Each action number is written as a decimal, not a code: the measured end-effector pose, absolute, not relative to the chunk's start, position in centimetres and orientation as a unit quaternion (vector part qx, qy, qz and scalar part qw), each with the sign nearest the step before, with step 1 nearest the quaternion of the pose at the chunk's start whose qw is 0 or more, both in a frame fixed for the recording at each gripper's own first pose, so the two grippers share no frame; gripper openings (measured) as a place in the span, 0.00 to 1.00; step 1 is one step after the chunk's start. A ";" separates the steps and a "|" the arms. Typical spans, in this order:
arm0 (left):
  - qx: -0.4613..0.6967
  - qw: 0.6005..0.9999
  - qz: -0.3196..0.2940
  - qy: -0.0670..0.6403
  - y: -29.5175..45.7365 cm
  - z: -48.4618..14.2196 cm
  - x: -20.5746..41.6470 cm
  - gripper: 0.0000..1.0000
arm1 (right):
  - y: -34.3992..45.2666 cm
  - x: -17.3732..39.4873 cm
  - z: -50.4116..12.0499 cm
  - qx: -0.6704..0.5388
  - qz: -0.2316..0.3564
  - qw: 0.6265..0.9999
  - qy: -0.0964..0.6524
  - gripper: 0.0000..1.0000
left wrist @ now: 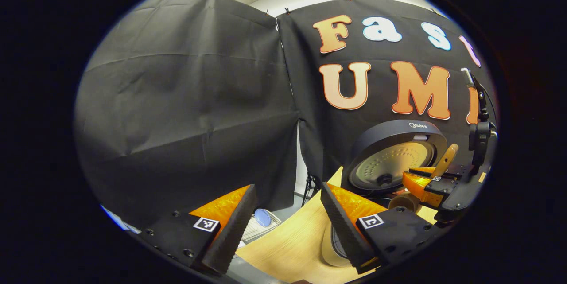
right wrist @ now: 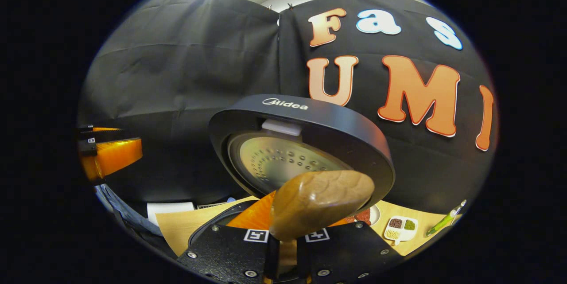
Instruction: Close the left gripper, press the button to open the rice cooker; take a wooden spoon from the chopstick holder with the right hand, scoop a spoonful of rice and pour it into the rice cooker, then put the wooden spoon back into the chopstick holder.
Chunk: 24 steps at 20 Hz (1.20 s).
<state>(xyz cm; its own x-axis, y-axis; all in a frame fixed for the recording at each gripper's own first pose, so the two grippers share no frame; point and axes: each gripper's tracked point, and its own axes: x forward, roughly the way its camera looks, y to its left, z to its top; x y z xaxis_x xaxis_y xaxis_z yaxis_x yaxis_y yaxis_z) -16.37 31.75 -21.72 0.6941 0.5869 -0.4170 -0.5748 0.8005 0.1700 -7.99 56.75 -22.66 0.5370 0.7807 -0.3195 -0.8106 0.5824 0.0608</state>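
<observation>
Glossy grained wooden spoon (right wrist: 321, 202); matt rice cooker (right wrist: 310, 115) lid

Black cloth (left wrist: 186, 98) drapes the booth's walls, clipped along the top; a pale wooden table (left wrist: 292, 244) stands below.

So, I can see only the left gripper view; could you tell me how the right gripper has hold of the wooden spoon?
Observer: In the right gripper view, the right gripper is shut on the handle of the wooden spoon, whose bowl stands up in front of the open rice cooker lid.
Operator: Thank you. Is anything lying on the table on the far side of that lid?
Observer: Yes, a small white divided dish holding grains sits on the table, with a green pen-like item beside it.
</observation>
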 end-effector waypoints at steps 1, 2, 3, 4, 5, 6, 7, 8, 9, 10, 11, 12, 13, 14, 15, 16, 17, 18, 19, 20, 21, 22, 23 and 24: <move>0.014 0.920 0.316 0.231 31.8 -21.8 -16.4 0.91 | 56.9 -8.1 -22.7 -0.050 0.458 0.874 0.155 0.10; 0.015 0.920 0.317 0.232 31.8 -21.7 -16.4 0.91 | 56.7 -8.2 -22.6 -0.056 0.460 0.873 0.151 0.10; 0.015 0.919 0.318 0.232 31.8 -21.7 -16.4 0.91 | 56.6 -8.2 -22.5 -0.065 0.462 0.873 0.144 0.10; 0.015 0.919 0.319 0.232 31.8 -21.7 -16.5 0.99 | 56.6 -8.2 -22.3 -0.074 0.463 0.873 0.136 0.10; 0.014 0.918 0.321 0.232 31.8 -21.7 -16.5 0.99 | 56.6 -8.4 -22.2 -0.080 0.466 0.872 0.130 0.10; 0.014 0.918 0.321 0.231 31.8 -21.7 -16.6 0.99 | 56.4 -8.7 -22.7 -0.082 0.470 0.869 0.133 0.10; 0.014 0.918 0.323 0.232 31.7 -21.6 -16.5 0.99 | 56.3 -9.0 -23.1 -0.075 0.472 0.866 0.143 0.10; 0.014 0.917 0.324 0.231 31.7 -21.5 -16.6 0.99 | 56.1 -9.3 -23.2 -0.067 0.473 0.866 0.149 0.11; 0.014 0.917 0.325 0.231 31.5 -21.4 -16.5 0.99 | 55.9 -9.1 -23.0 -0.063 0.472 0.866 0.152 0.11; 0.014 0.917 0.325 0.231 31.2 -21.4 -16.7 0.99 | 55.8 -9.7 -22.8 -0.054 0.470 0.868 0.154 0.10; 0.014 0.917 0.325 0.230 30.6 -21.3 -16.8 1.00 | 55.5 -9.5 -22.4 -0.038 0.468 0.868 0.160 0.10; 0.015 0.917 0.327 0.230 30.1 -21.3 -17.4 1.00 | 54.9 -9.3 -22.2 -0.015 0.464 0.869 0.171 0.11; 0.015 0.917 0.328 0.229 29.6 -21.1 -17.6 0.95 | 54.3 -8.9 -22.0 0.011 0.460 0.868 0.185 0.11; 0.015 0.916 0.329 0.228 29.2 -21.0 -17.5 0.91 | 53.5 -8.6 -21.7 0.038 0.454 0.867 0.201 0.11; 0.014 0.916 0.329 0.227 28.8 -20.8 -17.3 0.92 | 52.6 -8.2 -21.4 0.062 0.447 0.866 0.216 0.11; 0.013 0.917 0.329 0.227 28.2 -20.6 -17.3 0.93 | 51.5 -7.8 -21.2 0.083 0.440 0.864 0.229 0.11; 0.011 0.917 0.328 0.226 27.5 -20.4 -17.2 0.94 | 50.3 -7.3 -20.9 0.100 0.433 0.863 0.240 0.11; 0.011 0.918 0.328 0.225 26.6 -20.2 -17.3 0.95 | 49.0 -6.8 -20.8 0.116 0.427 0.862 0.248 0.10; 0.012 0.918 0.328 0.225 25.9 -20.1 -17.3 0.97 | 47.6 -6.5 -20.8 0.129 0.419 0.861 0.257 0.10; 0.012 0.917 0.328 0.225 25.0 -20.1 -17.5 0.98 | 46.1 -6.4 -20.8 0.140 0.413 0.860 0.266 0.10; 0.009 0.918 0.328 0.224 24.0 -19.9 -17.5 0.99 | 44.4 -6.3 -20.7 0.149 0.405 0.860 0.272 0.10; 0.006 0.918 0.326 0.225 22.9 -19.8 -17.5 1.00 | 42.7 -6.1 -20.9 0.155 0.399 0.860 0.277 0.10; 0.005 0.919 0.324 0.225 21.8 -19.7 -17.4 1.00 | 40.9 -6.0 -21.0 0.158 0.391 0.862 0.282 0.10; 0.006 0.920 0.321 0.225 20.7 -19.6 -17.5 0.99 | 38.9 -6.0 -21.2 0.163 0.384 0.863 0.286 0.10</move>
<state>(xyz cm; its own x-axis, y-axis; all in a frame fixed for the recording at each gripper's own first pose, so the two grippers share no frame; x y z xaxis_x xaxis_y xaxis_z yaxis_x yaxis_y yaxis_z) -17.54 20.65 -19.59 0.6926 0.5931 -0.4106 -0.5875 0.7940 0.1561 -6.05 38.87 -21.20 0.5420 0.7554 -0.3683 -0.5690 0.6524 0.5006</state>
